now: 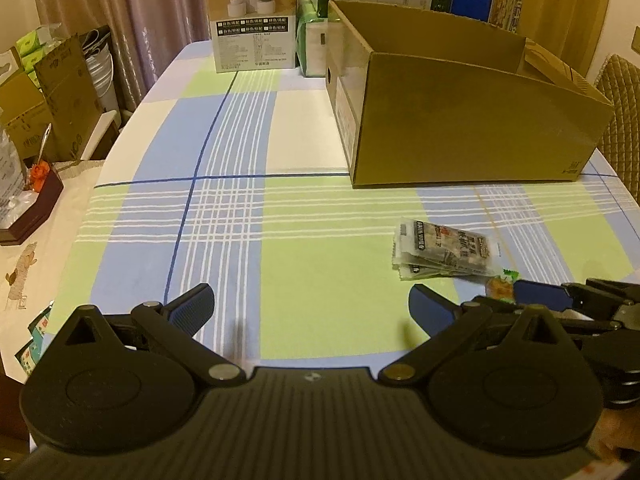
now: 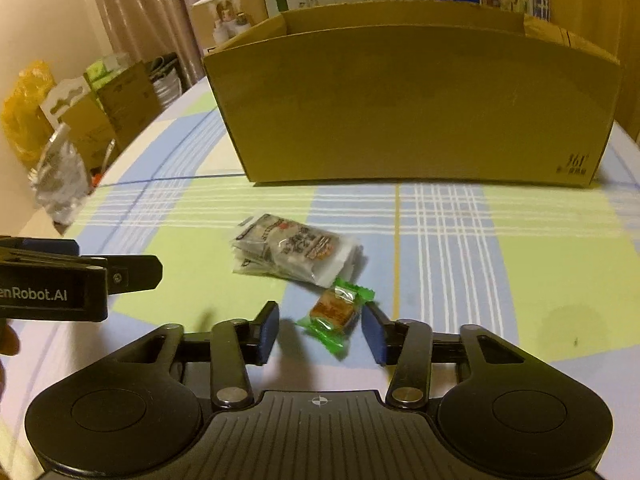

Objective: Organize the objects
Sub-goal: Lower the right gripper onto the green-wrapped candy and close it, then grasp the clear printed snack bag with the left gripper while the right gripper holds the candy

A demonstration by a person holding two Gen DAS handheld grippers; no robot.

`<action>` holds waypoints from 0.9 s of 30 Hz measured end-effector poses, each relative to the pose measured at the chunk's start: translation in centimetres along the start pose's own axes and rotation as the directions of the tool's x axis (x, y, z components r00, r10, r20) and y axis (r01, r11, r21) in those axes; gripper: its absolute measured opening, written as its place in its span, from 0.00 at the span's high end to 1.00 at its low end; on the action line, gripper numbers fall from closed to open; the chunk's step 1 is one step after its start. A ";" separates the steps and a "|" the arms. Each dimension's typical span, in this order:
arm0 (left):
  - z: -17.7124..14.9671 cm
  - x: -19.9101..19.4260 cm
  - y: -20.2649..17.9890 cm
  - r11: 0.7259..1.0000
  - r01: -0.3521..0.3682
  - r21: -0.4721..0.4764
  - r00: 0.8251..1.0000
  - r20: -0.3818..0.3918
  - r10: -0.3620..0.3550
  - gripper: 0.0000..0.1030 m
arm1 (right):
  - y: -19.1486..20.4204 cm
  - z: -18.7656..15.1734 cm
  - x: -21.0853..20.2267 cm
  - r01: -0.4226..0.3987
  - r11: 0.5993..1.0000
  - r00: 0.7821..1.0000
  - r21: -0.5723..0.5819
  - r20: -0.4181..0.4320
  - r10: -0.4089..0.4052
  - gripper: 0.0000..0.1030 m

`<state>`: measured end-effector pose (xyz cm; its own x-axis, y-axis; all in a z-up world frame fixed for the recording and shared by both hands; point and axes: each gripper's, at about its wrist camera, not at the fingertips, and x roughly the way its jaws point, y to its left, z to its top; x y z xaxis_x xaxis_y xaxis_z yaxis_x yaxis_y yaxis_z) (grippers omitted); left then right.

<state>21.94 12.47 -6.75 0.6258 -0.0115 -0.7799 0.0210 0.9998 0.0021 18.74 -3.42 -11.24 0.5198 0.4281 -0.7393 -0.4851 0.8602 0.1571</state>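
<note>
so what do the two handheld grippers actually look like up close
Both are matte black plastic: a ribbed central body with a small crosshair mark, round disc housings on each side and linkage arms with silver pivot pins. The left gripper and right gripper carry dark blue ribbed finger pads. White lettering ending "enRobot.AI" runs along the left gripper's side. No cables or sleeves show.

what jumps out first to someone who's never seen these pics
The big open cardboard box stands at the back of the plaid tablecloth. In front of it lies a grey printed snack packet, and nearer still a small green-wrapped candy sits between the open fingers of the right tool. The left tool is open too, over bare cloth.
</note>
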 end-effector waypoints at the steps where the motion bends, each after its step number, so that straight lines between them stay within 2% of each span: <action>1: 0.0 0.1 0.0 1.000 -0.003 -0.001 1.000 -0.003 0.003 0.01 | 0.2 0.0 0.0 0.016 1.000 1.000 -0.016 0.001 -0.016 0.68; 2: -0.1 0.2 0.0 1.000 -0.003 -0.002 1.000 -0.005 0.003 0.01 | 0.2 0.0 0.1 0.031 0.999 1.000 -0.028 0.002 -0.031 0.74; 3: -0.1 0.2 0.0 1.000 -0.001 -0.003 1.000 -0.007 0.001 0.01 | 0.1 0.0 0.1 0.037 0.999 0.999 -0.033 0.000 -0.037 0.76; 9: -0.2 0.2 -1.1 0.999 0.023 0.022 1.000 -0.009 -0.023 0.01 | -2.1 -0.1 -1.3 0.062 0.997 0.998 -0.036 0.000 -0.062 0.77; 18: 0.8 1.2 -4.6 0.988 0.129 0.084 0.992 -0.006 -0.129 0.01 | -7.9 1.4 -3.5 0.128 0.991 0.992 0.033 0.008 -0.128 0.77; 22: 1.2 2.2 -6.4 0.972 0.161 0.172 0.987 0.002 -0.164 0.01 | -8.8 1.7 -3.5 0.126 0.991 0.992 0.038 0.008 -0.126 0.77; 27: 1.4 3.8 -7.4 0.943 0.151 0.297 0.988 -0.014 -0.154 0.01 | -9.5 1.6 -3.0 0.106 0.992 0.994 0.071 -0.008 -0.106 0.77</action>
<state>25.21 5.02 -8.85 0.6044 -0.1646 -0.7795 0.3459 0.9356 0.0706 22.95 -12.46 -9.50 0.5621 0.3325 -0.7572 -0.3763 0.9182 0.1239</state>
